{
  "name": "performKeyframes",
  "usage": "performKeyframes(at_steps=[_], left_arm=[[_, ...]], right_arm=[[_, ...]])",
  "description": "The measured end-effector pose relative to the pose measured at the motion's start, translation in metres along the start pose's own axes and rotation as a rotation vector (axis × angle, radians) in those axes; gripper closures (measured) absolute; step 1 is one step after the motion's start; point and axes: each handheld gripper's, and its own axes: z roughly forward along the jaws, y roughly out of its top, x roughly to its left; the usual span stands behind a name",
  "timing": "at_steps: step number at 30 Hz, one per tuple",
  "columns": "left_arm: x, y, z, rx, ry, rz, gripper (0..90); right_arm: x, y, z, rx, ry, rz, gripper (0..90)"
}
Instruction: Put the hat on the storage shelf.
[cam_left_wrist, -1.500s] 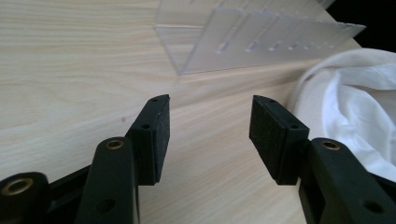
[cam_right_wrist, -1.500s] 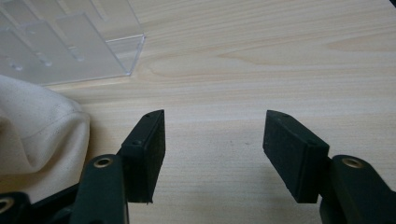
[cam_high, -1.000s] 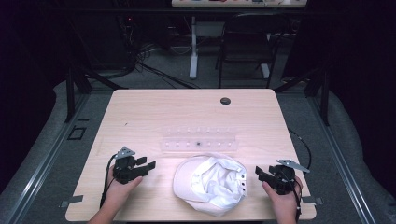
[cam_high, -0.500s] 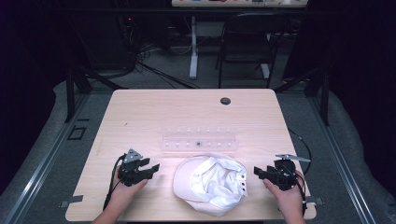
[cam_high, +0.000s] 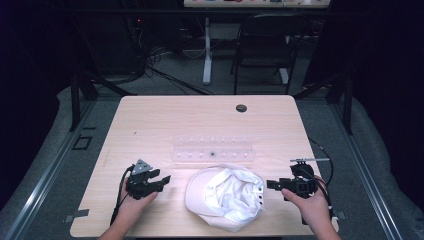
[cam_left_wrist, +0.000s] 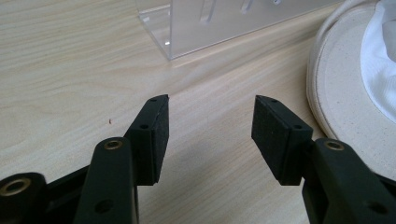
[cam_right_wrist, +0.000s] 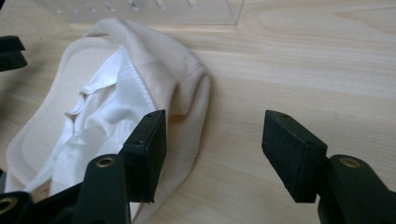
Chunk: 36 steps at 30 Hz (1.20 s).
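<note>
Jaws parted and empty on both the left gripper (cam_high: 161, 179) and right gripper (cam_high: 271, 184), flanking an upturned cream cloth cap (cam_high: 226, 196) on the pale wooden table (cam_high: 150, 120); behind it, seemingly, a clear plastic rack (cam_high: 212, 149).
</note>
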Motion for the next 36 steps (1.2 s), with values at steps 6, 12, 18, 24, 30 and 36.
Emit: performKeyframes(at_steps=[6,12,18,24,30,36], left_arm=[[0.001,0.0,-0.001,-0.003,0.003,-0.003,47.3],[0.001,0.0,0.0,0.0,0.003,0.002,47.2],[0.001,0.0,0.0,0.001,0.0,0.004,47.2],[0.0,0.0,0.0,0.001,0.001,0.002,47.2],[0.0,0.0,0.0,0.004,-0.003,0.006,47.2],[0.0,0.0,0.0,0.003,-0.003,0.006,47.2]], right_arm=[[0.006,0.006,-0.001,0.036,0.023,-0.013,40.6],[0.014,0.01,-0.003,0.086,0.059,-0.019,40.9],[0.022,0.01,-0.003,0.112,0.093,-0.027,41.0],[0.025,0.006,0.009,0.136,0.123,-0.017,41.0],[0.025,0.0,0.021,0.163,0.132,-0.03,41.0],[0.024,-0.002,0.033,0.177,0.157,-0.013,41.4]])
